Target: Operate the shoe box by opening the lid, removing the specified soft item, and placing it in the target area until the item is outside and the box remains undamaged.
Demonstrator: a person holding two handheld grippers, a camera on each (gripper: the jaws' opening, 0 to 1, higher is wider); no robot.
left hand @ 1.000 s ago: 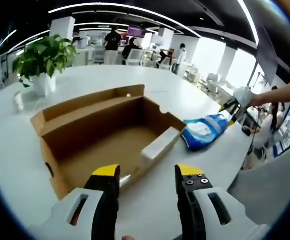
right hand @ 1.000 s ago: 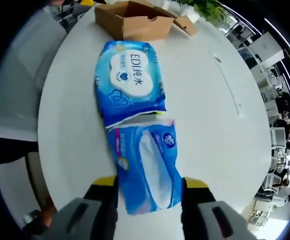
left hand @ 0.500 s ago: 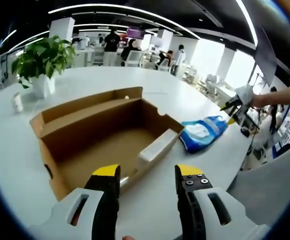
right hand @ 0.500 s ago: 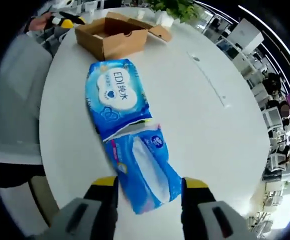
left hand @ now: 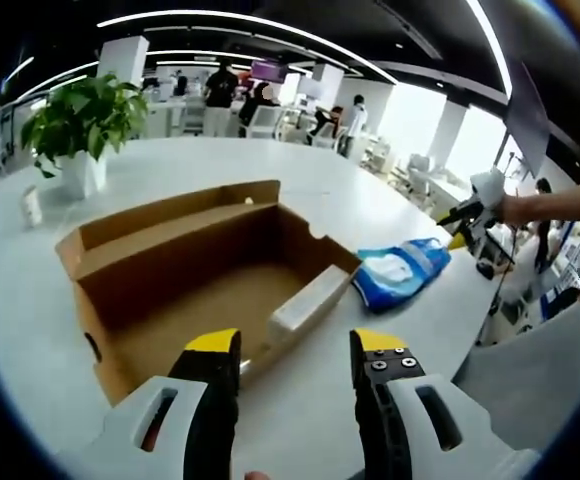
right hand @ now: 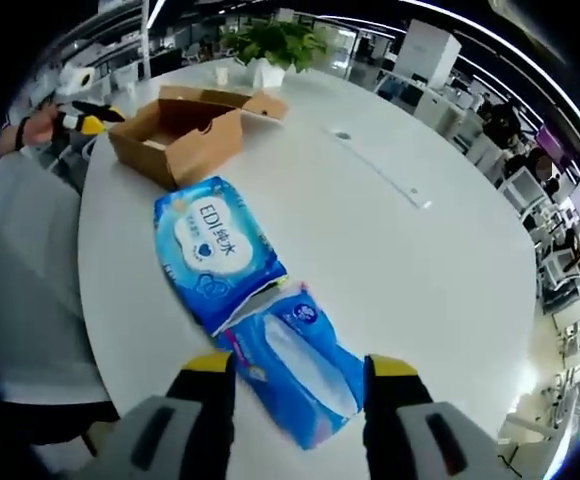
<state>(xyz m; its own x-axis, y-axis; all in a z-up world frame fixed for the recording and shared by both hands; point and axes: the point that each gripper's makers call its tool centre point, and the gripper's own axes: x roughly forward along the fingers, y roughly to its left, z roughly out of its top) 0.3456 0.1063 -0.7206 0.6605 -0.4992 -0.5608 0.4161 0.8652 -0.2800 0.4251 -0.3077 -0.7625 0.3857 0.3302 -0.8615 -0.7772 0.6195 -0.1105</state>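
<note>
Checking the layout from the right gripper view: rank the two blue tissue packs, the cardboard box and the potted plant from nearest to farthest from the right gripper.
1. Small blue tissue pack, just ahead of the right gripper, between its jaws.
2. Large blue tissue pack, just beyond it.
3. Cardboard box, farther, upper left.
4. Potted plant, at the table's far edge.

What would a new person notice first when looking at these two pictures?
Probably the two blue tissue packs, lying end to end on the white round table just beyond the open right gripper. Next comes the open brown shoe box, apparently empty, in front of the open left gripper. A green potted plant stands at the far edge of the table.
</note>
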